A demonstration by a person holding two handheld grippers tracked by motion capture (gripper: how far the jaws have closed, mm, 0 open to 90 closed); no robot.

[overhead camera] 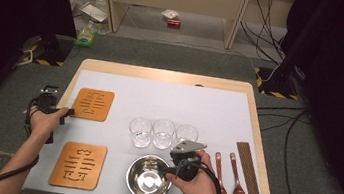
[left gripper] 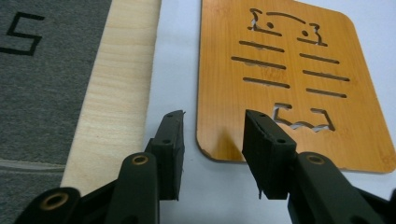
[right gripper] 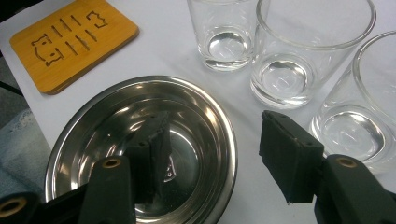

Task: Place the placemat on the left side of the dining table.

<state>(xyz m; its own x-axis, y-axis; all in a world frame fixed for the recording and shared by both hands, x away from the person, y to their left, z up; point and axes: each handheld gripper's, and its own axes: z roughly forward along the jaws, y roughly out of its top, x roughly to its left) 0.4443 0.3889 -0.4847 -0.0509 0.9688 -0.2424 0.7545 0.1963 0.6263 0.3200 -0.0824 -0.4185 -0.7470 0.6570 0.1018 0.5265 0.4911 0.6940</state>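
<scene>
The far orange bamboo mat with cut-out slots (overhead camera: 92, 104) is seen lying flat on the white table cover (overhead camera: 170, 97), at the far left, close to the pale wooden table edge (left gripper: 116, 93). Its near-left corner is straddled by the left gripper (left gripper: 212, 140), whose jaws are held apart on either side of that corner; whether the pads touch it cannot be told. In the high view the left gripper (overhead camera: 52, 107) is held just left of the mat.

A 2nd matching orange mat (overhead camera: 79, 165) is laid nearer, below the 1st. At centre, the round stainless steel bowl (right gripper: 140, 154) is found near the front edge, its right rim spanned by the right gripper (right gripper: 212, 154): 1 jaw hangs inside the bowl, the other outside, jaws apart.

Just beyond, 3 clear drinking glasses (overhead camera: 163, 133) are lined up. To the right, 2 brown wooden spoons (overhead camera: 235, 178) and dark chopsticks (overhead camera: 249, 178) are set out.
</scene>
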